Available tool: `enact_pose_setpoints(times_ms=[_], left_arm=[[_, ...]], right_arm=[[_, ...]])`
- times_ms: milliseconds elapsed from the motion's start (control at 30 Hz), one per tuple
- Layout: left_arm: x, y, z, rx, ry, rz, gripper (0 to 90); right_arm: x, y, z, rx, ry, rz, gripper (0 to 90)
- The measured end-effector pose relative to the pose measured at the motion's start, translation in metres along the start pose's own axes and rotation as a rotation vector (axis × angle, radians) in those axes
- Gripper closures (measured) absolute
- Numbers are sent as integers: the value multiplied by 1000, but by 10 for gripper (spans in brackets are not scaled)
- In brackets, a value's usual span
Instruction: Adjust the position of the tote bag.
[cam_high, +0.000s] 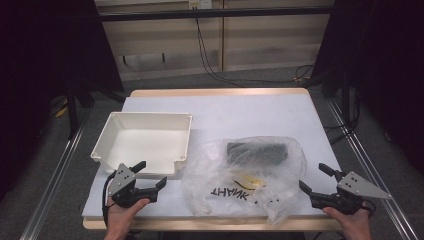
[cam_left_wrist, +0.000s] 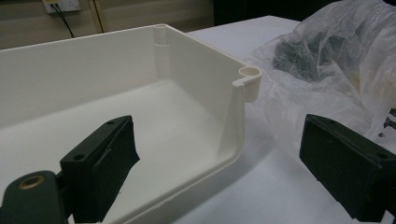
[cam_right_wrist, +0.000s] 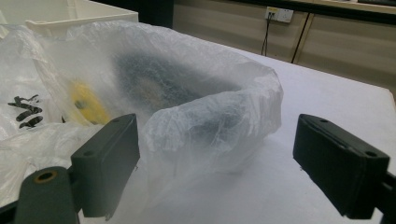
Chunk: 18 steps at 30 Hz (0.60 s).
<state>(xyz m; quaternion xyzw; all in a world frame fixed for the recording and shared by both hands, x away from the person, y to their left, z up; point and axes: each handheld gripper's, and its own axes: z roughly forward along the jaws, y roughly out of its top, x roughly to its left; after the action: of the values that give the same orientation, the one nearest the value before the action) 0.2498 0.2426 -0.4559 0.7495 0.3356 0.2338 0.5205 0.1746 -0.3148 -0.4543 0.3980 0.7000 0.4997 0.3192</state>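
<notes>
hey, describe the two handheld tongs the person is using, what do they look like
Both the left tongs and the right tongs are black, with two blocky jaws showing small screw holes and a brass-coloured pivot bushing. Each carries a grey three-cornered plate with small dark holes on top. A black cable loops from the left one. No sleeves show on the forearms.

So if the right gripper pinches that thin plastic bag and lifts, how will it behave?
The plastic bag looks thin and crinkled, so it will probably fold and stretch rather than hold its shape. A dark object and something yellow lie loose inside, so they may slide and sag to the lowest point. Its smooth film may slip between the right gripper's open jaws unless bunched.
</notes>
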Motion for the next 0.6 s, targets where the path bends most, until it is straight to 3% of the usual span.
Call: enact_pose_setpoints(times_ms=[233, 600], left_arm=[[-1, 0, 0, 16, -6, 5, 130], [-11, 3, 1, 50, -44, -8, 214]], right_arm=[[1, 1, 0, 9, 23, 6, 177], [1, 5, 0, 48, 79, 32, 328]])
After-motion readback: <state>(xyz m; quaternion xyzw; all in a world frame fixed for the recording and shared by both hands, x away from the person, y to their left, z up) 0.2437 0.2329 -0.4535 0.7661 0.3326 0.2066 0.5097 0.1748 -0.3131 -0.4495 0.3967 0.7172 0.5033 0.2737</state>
